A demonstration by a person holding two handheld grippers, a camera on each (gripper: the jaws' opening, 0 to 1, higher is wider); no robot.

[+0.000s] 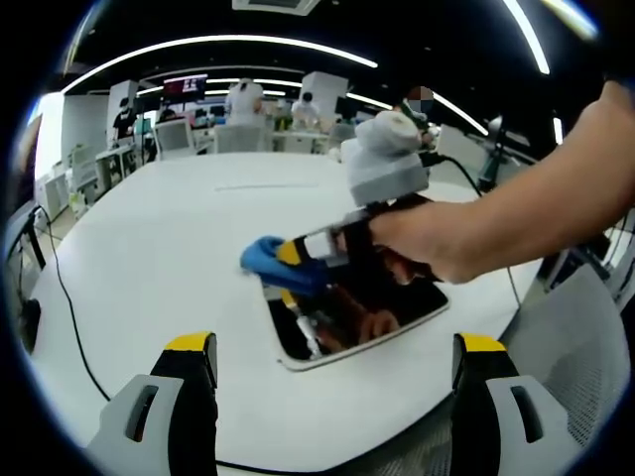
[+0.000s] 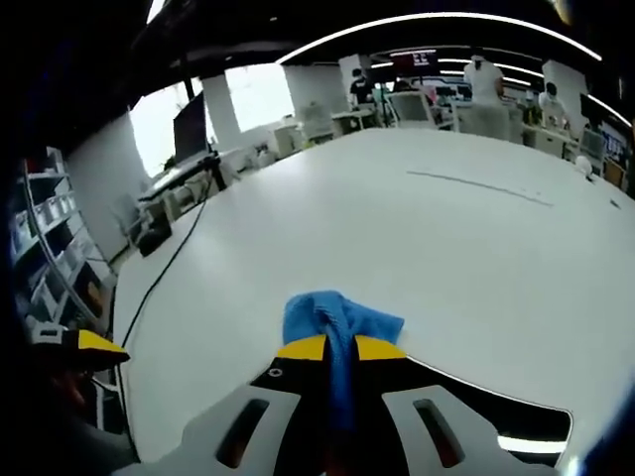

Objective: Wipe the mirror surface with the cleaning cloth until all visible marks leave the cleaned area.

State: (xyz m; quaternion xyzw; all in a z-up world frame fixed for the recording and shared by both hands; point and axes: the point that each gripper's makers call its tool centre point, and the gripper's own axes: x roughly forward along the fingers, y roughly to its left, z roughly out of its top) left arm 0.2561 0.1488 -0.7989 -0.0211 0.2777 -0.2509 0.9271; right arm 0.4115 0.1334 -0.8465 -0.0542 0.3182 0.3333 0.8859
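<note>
Right gripper view: crumpled blue cloth

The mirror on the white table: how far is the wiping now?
Done: the right hand-held gripper is shut on the blue cleaning cloth. In hand: the cloth sits at the far corner of the mirror. The left hand-held gripper hangs open, near its edge. Left: most of the glass; marks cannot be judged through the reflections.

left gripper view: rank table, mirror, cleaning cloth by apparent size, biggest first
1. White table, spans most of the view.
2. Mirror, lying flat on the table, partly hidden by the right tool and the hand.
3. Blue cleaning cloth, clamped in the right tool at the mirror's far corner, partly hidden by it.
</note>
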